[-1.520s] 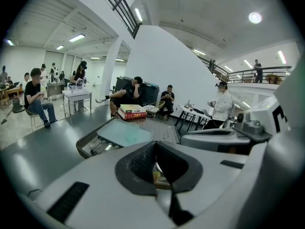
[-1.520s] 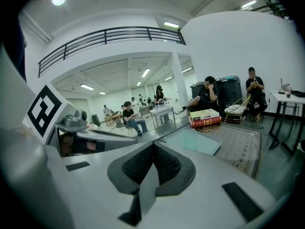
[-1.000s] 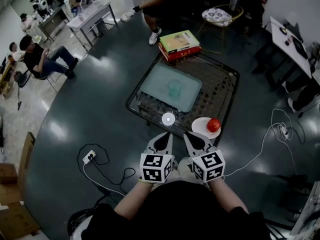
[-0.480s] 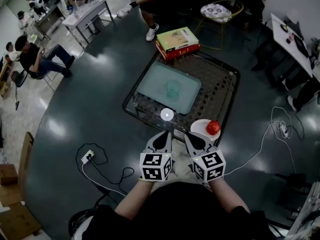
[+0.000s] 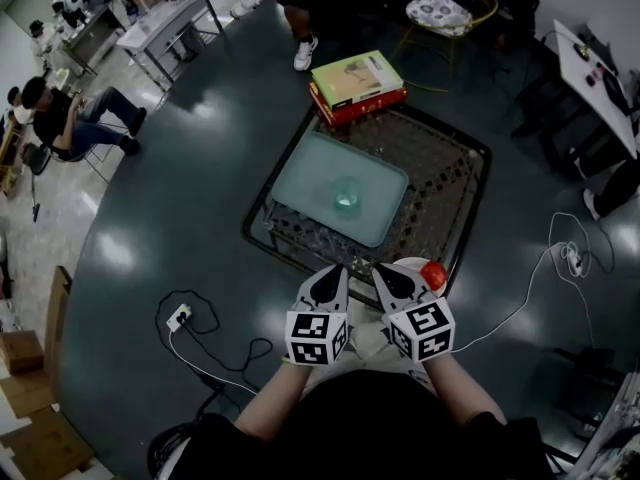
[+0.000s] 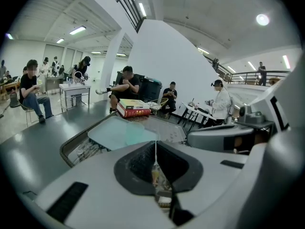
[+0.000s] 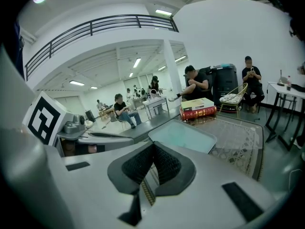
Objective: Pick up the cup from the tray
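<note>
I can read no words, numbers or brand names anywhere from here. The green book (image 5: pixel 357 77) lies on top of the red book (image 5: pixel 366 104). Its cover carries a picture and some print, but the print is too small for me to make out. The red one's spine gives me nothing legible in either gripper view. My left tool (image 5: pixel 331 276) and my right tool (image 5: pixel 392 274) each wear black-and-white square markers, which are patterns rather than letters.
</note>
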The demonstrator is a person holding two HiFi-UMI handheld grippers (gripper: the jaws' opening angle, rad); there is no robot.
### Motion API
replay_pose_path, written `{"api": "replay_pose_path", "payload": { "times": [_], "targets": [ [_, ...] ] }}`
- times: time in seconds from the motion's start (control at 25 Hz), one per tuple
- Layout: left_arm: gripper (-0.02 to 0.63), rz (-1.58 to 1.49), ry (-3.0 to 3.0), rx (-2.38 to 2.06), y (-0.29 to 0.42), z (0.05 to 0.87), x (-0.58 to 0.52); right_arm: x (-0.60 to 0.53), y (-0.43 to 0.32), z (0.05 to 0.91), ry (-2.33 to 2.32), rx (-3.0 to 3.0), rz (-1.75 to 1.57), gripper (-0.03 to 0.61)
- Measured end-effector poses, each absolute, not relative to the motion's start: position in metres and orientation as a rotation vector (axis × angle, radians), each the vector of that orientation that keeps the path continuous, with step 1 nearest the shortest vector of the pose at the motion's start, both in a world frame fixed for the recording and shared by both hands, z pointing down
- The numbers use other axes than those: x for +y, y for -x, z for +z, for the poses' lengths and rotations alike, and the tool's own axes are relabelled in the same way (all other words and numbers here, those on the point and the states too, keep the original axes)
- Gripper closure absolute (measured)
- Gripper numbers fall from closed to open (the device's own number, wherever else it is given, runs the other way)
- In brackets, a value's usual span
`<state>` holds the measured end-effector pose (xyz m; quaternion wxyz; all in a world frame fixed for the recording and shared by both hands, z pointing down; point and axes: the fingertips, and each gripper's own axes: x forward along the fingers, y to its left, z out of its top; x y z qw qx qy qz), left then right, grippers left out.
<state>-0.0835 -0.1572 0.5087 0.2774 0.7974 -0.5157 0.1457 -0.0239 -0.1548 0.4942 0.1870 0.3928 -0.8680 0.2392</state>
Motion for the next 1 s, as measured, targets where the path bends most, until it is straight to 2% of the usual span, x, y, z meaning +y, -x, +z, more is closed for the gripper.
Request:
{"api": "replay_pose_path", "payload": {
  "times": [0.24,0.52,0.68,1.0],
  "targets": [
    [0.589,0.414,-2.158,-1.363,0.077,0.530,-0.191,-0.189,0.020,0.500,-1.120,-2.427,0.688,0.569],
    [0.491,0.443,-2.151,-1.363,0.076,0.557,-0.225,-0.215,0.023,0.511,-1.104,-2.426,0.711,0.569],
    [0.414,0.488,-2.122,-1.373,0.079,0.578,-0.244,-0.223,0.024,0.520,-1.099,-2.420,0.735,0.569],
    [0.337,0.546,-2.055,-1.376,0.084,0.614,-0.268,-0.236,0.022,0.538,-1.097,-2.391,0.775,0.569]
  ]
}}
